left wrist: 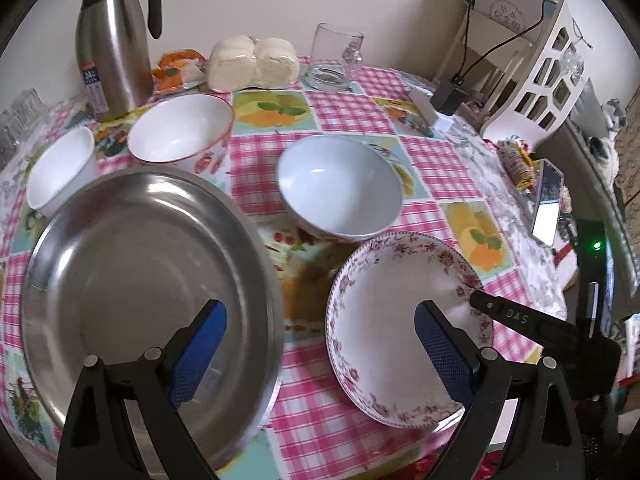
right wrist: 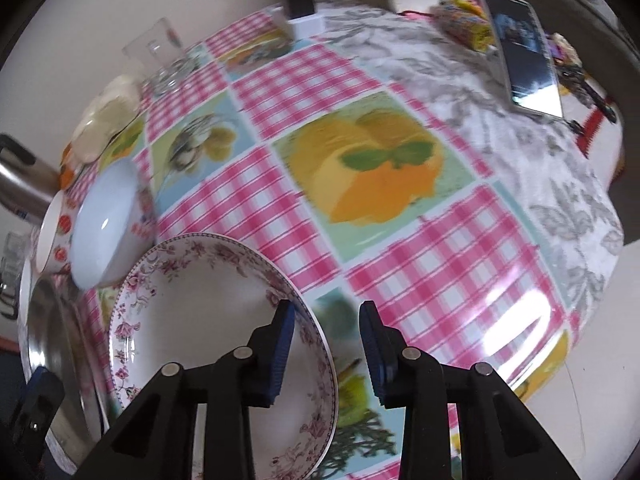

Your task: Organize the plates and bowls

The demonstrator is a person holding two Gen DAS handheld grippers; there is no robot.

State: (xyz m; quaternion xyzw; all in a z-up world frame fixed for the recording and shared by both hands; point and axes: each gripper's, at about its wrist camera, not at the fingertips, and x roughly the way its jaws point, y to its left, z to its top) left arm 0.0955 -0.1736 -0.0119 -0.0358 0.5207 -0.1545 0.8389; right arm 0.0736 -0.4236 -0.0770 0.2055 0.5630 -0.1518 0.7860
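A floral-rimmed plate (left wrist: 400, 320) lies at the table's near right; it also shows in the right wrist view (right wrist: 208, 320). A steel plate (left wrist: 140, 280) lies at the near left, its edge also in the right wrist view (right wrist: 52, 340). A pale blue bowl (left wrist: 340, 188) stands behind them and also appears in the right wrist view (right wrist: 108, 220). A strawberry-pattern bowl (left wrist: 180, 128) and a small white bowl (left wrist: 60, 168) stand further left. My left gripper (left wrist: 320, 344) is open above the gap between the two plates. My right gripper (right wrist: 327, 344) is open, its fingers straddling the floral plate's right rim; it shows in the left wrist view (left wrist: 476, 300).
A steel thermos (left wrist: 108, 40), wrapped buns (left wrist: 252, 64) and a glass mug (left wrist: 336, 56) stand at the back. A white rack (left wrist: 540, 72), a charger (left wrist: 452, 96), candy (left wrist: 516, 160) and a phone (left wrist: 548, 204) lie on the right. Checked tablecloth (right wrist: 360, 160) spreads beyond the floral plate.
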